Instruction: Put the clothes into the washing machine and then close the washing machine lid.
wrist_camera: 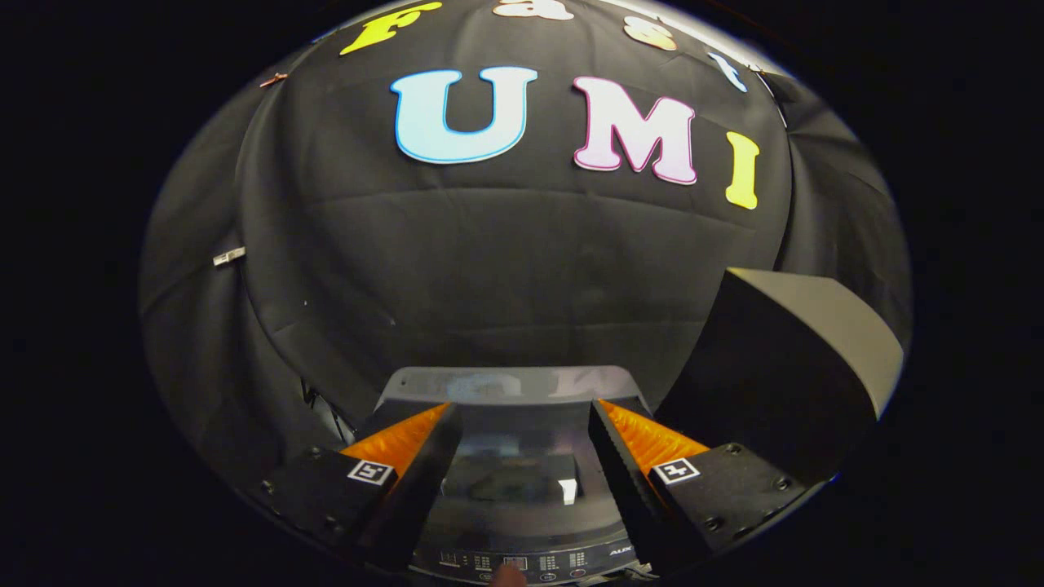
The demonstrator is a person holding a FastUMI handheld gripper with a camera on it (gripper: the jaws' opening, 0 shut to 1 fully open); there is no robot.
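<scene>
Glossy dark washing machine lid (510, 383) lies shut, directly below and ahead of the gripper (522, 444), whose fingers stand wide apart, holding nothing; control panel (522, 562) nearest, clothes not visible.

Washing machine lid (514, 383): smooth, glossy, mirror-like, between the spread fingers of the gripper (522, 424).
Control panel (522, 562), six o'clock: shiny dark plastic.
Wall (506, 269), twelve o'clock: matt, creased cloth.
Box (783, 359), three o'clock: matt, smooth.
</scene>
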